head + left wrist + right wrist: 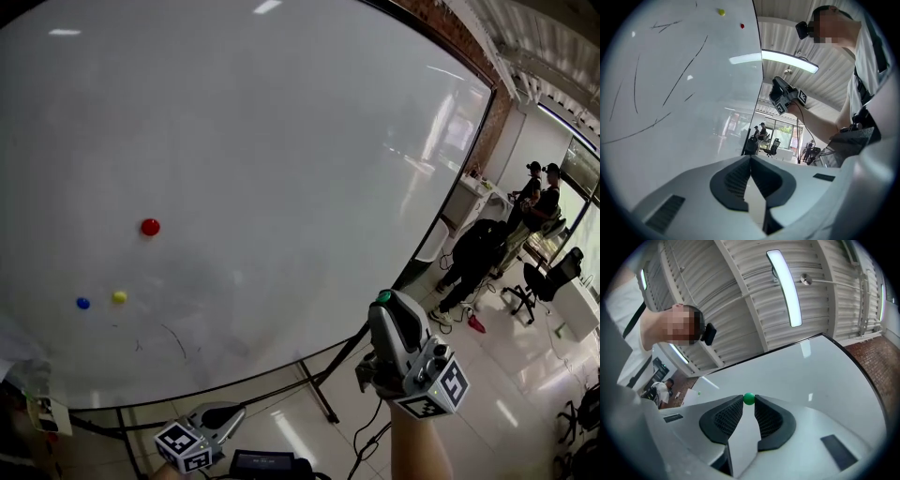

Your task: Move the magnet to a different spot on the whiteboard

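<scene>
Right claw (749, 402) clenched on the small round green magnet (749, 399), which is pinched at the jaw tips and clear of the board. The large white whiteboard (281, 141) lies up and to the left of this claw in the head view. Left claw (750, 160), jaws pressed together on nothing, hangs low beneath the board's lower edge.

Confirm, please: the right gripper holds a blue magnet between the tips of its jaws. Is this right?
The colour is wrong. The magnet between the jaw tips of the right gripper is green, not blue; the right gripper view shows it. The blue magnet sits on the whiteboard in the head view.
</scene>
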### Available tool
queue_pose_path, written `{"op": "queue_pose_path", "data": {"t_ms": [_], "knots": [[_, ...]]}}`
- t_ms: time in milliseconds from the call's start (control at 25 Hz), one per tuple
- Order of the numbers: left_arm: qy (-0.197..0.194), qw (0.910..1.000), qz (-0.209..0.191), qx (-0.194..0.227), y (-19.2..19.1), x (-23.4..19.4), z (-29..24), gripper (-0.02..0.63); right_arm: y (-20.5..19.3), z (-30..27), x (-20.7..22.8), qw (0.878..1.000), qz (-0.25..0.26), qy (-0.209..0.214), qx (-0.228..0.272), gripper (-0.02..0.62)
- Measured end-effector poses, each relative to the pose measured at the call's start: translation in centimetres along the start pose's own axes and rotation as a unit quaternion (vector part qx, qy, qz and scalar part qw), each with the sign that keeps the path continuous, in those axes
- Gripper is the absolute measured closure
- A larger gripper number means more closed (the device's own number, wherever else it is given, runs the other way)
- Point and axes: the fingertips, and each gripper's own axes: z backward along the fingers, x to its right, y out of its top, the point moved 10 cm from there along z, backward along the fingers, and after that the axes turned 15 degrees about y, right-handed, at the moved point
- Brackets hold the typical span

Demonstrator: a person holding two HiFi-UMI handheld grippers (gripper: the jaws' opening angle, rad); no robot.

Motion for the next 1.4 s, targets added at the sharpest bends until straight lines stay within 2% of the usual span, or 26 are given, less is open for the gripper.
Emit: {"op": "queue_pose_path", "data": {"t_ms": [120,320,560,760,1000,1240,1400], "knots": [[-0.023,0.9997,0.002,-0.010,-1.1,0.1,-0.6,0.572,0.1,1.7,-1.0,1.000,-0.017,-0.011,0.001,0.492],[-0.054,0.9983,-0.007,-0.018,-0.4,2.1,-2.2,0.573,0.6,5.1,-2.8,0.999,-0.044,-0.010,0.010,0.492],[-0.061,0.9977,-0.025,-0.011,0.2,5.3,-3.7,0.573,1.0,9.4,-4.0,0.997,-0.077,0.003,0.032,0.492],[-0.041,0.9986,-0.032,0.000,0.7,8.5,-5.5,0.572,2.2,13.4,-3.5,0.994,-0.095,0.015,0.042,0.492],[-0.003,0.9996,-0.022,0.014,1.9,13.4,-6.3,0.573,3.1,18.5,-4.3,0.988,-0.136,0.052,0.052,0.492],[0.019,0.9990,-0.028,0.031,1.6,18.2,-7.4,0.574,3.3,23.9,-5.1,0.982,-0.173,0.060,0.046,0.492],[0.022,0.9980,-0.040,0.043,1.3,20.6,-7.8,0.572,3.5,26.6,-6.0,0.983,-0.170,0.064,0.029,0.492]]}}
